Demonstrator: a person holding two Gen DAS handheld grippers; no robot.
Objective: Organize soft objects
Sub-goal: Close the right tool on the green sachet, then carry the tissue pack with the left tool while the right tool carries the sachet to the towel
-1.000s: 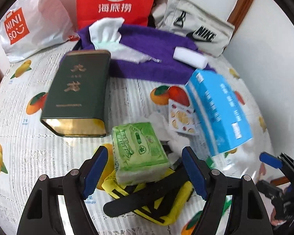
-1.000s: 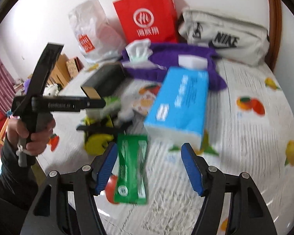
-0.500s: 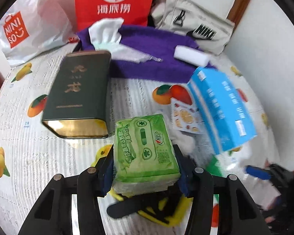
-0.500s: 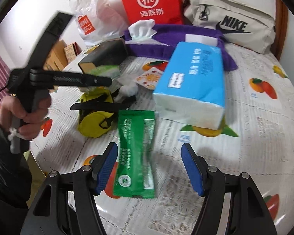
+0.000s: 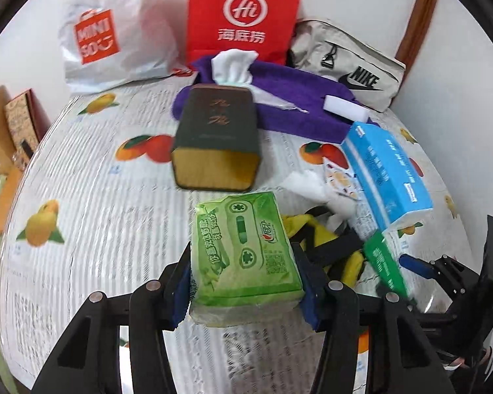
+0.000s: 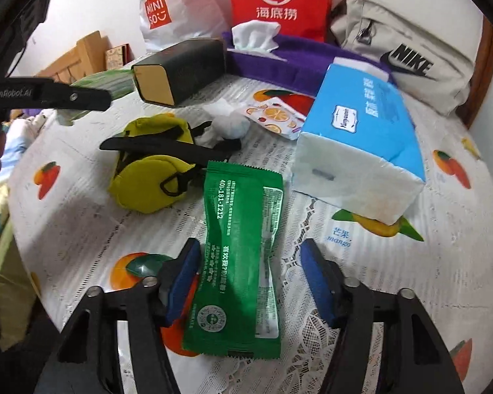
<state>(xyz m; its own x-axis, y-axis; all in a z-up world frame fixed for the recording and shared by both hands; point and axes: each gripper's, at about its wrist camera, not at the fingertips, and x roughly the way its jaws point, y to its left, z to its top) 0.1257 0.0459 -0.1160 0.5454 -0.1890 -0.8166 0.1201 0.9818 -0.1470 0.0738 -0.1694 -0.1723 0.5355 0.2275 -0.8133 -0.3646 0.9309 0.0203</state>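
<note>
the left gripper (image 5: 246, 282) now clamps the green tissue pack (image 5: 245, 256) it straddled a second ago — lifted, ready to place; the right gripper (image 6: 249, 279) hangs wide over the green sachet (image 6: 243, 262).

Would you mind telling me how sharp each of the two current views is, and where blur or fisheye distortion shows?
Left wrist view: the green tissue pack clamped in the left gripper is sharp, while the dark tin and tablecloth are smeared; edges bow strongly. Right wrist view: mostly crisp, the green sachet print is legible between the open right gripper; the rim curves.
</note>
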